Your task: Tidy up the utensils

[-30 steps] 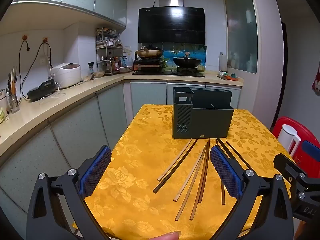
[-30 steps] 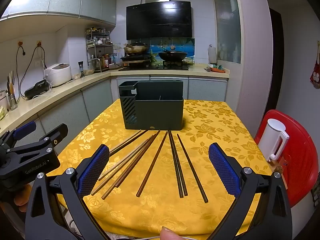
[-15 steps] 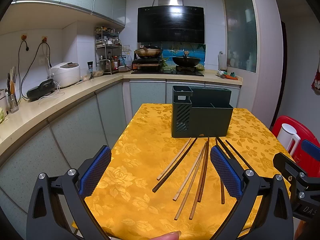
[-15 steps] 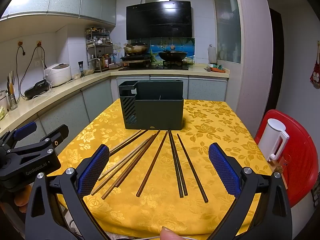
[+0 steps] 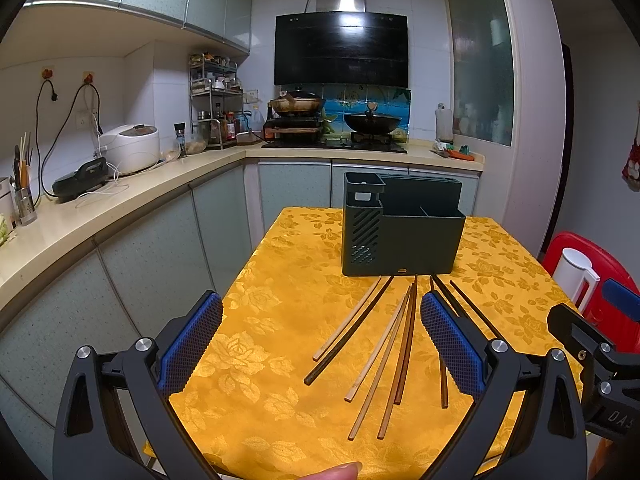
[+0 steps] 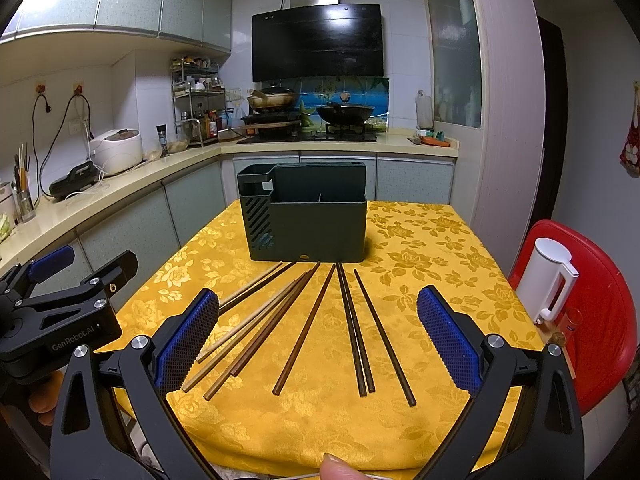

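Item: chopsticks (image 6: 304, 328), loose, several pairs in mixed light and dark wood. Location: lying flat on the yellow-clothed counter (image 6: 420, 240), fanned out just in front of the dark holder (image 6: 308, 220).

Orientation: long axes run from the near edge toward the holder, converging at the far ends close to its base; near ends splay apart. The two darkest sticks at right lie side by side, touching.

Holder: upright, compartments appear empty as far as the rims show.

Left claw (image 5: 320, 348): spread wide, holding nothing, above the counter's near left part.

Right claw (image 6: 318, 340): spread wide, holding nothing, straddling the fan.

Progress: judged not begun; every visible stick remains to be gathered and stood in the holder.
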A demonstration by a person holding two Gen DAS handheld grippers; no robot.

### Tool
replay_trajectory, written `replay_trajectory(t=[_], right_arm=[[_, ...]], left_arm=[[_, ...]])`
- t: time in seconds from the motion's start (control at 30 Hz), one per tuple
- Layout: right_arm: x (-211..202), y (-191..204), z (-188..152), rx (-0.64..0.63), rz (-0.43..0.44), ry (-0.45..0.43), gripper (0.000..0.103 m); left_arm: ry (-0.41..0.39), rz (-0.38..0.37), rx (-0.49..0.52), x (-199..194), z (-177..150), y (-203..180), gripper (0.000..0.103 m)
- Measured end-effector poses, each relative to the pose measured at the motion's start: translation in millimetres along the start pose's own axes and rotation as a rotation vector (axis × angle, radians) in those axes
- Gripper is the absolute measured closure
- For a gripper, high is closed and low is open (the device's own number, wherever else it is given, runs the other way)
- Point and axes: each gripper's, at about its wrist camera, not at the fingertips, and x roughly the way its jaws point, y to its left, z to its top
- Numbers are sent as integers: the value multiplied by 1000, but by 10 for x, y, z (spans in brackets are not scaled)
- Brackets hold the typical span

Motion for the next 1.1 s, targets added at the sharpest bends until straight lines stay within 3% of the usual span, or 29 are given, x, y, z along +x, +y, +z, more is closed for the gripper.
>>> replay_trajectory(t=[1.1], right_arm=[[-54, -41, 69, 6, -1, -22, 7]], left_arm=[[-4, 1, -5, 9, 37, -10, 7]])
